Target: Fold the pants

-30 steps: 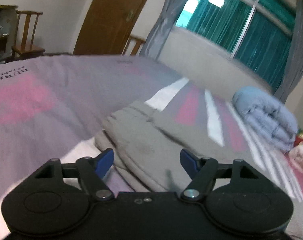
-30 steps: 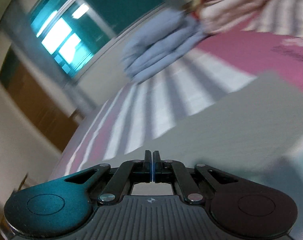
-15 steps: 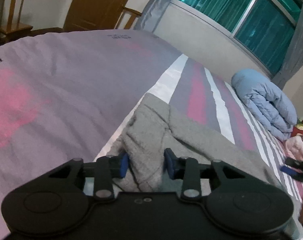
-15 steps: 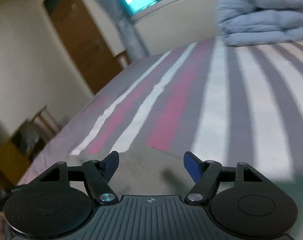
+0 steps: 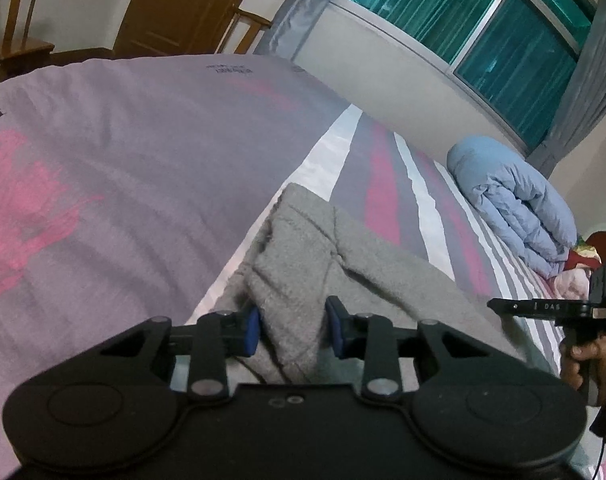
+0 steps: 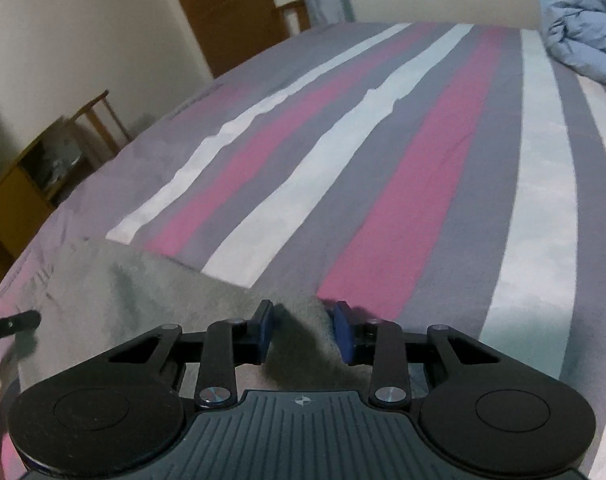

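1. Pants (image 5: 319, 264) fill the left wrist view: grey, fleecy, lying on the striped bed (image 5: 143, 152), with a raised ridge of cloth running straight away from me toward the window side.
   - My left gripper (image 5: 291, 330) has that ridge between its blue fingers (image 5: 251, 330). The jaws are partly closed around the cloth; I cannot tell whether they pinch it firmly or only bracket it.
   - The garment's long axis runs off to my right, toward my right hand (image 5: 587, 356), which shows at the edge of this view.

2. In the right wrist view the pants (image 6: 135, 304) lie low and to the left, flat on the bed (image 6: 423, 184), and their edge ends right at my right gripper (image 6: 303, 330).
   - A peak of grey cloth stands between these fingers (image 6: 345, 332). The jaws are part-way shut, with a gap showing beside the left pad, so I judge the grip not yet sealed.
   - Bare striped bed lies ahead.

3. Each hand sits at its own end of the garment, so I judge the next move turns on both grips closing before the cloth is lifted along that left-to-right axis.
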A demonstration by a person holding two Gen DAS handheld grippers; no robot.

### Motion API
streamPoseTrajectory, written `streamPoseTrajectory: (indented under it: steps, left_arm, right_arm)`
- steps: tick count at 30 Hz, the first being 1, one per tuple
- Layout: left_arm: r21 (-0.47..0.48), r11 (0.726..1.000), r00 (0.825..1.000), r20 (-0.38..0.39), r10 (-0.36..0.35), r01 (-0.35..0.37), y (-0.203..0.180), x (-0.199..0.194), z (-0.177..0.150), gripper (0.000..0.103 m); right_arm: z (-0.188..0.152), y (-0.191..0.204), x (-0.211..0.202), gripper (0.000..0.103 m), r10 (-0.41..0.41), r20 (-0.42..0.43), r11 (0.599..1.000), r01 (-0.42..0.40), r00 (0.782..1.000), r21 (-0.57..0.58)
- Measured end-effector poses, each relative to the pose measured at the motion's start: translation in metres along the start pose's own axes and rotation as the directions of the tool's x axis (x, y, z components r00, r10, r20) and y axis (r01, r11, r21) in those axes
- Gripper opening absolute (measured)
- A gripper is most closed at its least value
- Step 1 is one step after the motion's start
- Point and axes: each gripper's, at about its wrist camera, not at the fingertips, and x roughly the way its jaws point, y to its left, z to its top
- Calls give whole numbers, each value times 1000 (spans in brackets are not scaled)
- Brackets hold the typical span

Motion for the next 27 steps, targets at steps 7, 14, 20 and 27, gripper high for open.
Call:
streamPoseTrajectory:
  steps: [7, 14, 20, 27]
  left_arm:
    - [70, 997, 996, 82, 19, -24, -21, -12, 10, 20]
    - [53, 989, 989, 61, 137, -140, -14, 5, -13, 21]
    - [64, 976, 974, 112, 198, -206, -13, -29, -4, 60]
    - [155, 965, 958, 225, 176, -213, -66, -56, -15, 58]
  right_arm:
    - [5, 21, -16, 4, -44, 71, 993, 51, 997, -103]
    - [-17, 6, 19, 3, -153, 51, 986, 156, 987, -51]
    - [-24, -2, -47, 4, -171, 271, 985, 165, 947, 44]
    - [-95, -28, -165, 4, -173, 361, 985, 150, 916, 88]
